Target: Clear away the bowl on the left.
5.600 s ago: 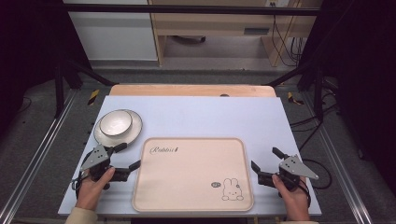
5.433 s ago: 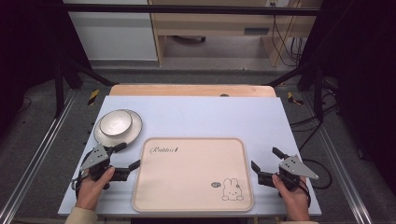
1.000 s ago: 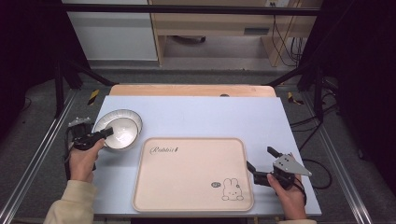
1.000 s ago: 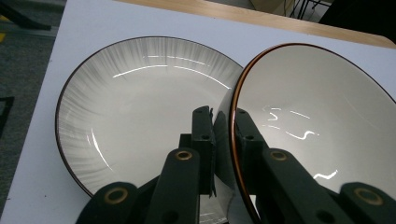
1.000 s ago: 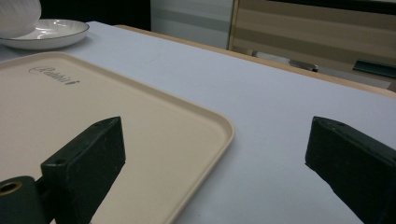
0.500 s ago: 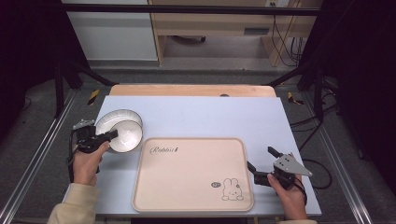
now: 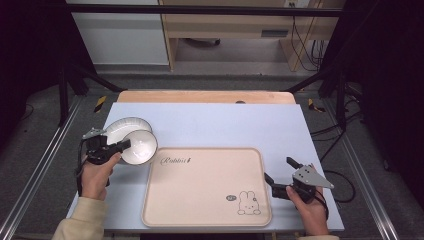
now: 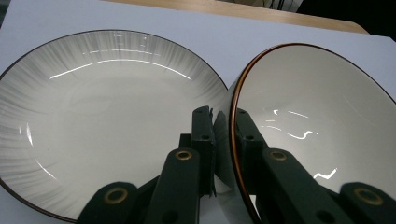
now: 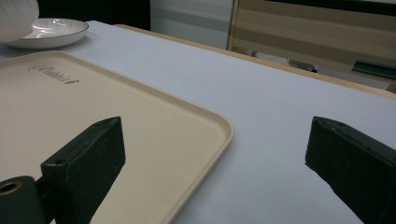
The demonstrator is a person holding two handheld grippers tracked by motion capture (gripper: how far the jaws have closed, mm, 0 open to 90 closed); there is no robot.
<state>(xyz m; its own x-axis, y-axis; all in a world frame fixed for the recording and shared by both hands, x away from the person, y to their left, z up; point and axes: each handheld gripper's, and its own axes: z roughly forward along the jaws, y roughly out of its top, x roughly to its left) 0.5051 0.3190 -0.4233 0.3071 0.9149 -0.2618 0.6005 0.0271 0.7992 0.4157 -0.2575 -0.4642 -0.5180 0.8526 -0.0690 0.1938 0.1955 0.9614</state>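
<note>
A white bowl (image 7: 138,147) with a brown rim is lifted off the white plate (image 7: 120,128) at the table's left. My left gripper (image 7: 121,145) is shut on the bowl's near rim. In the left gripper view the bowl (image 8: 317,135) tilts to the right of the plate (image 8: 102,116), with one jaw inside the rim and one outside. My right gripper (image 7: 282,172) rests open at the right edge of the beige rabbit tray (image 7: 205,185). Its jaws in the right gripper view straddle the tray's corner (image 9: 205,126) with nothing between them.
The tray lies in the middle of the pale blue tabletop (image 7: 225,122), with a wooden strip (image 7: 205,96) along the far edge. Bare table lies behind and to the right of the tray. Dark frame posts stand at both sides.
My left gripper went from beside the tray up to the plate, took the bowl by its rim and is carrying it right, off the plate toward the tray. The right gripper barely moved.
</note>
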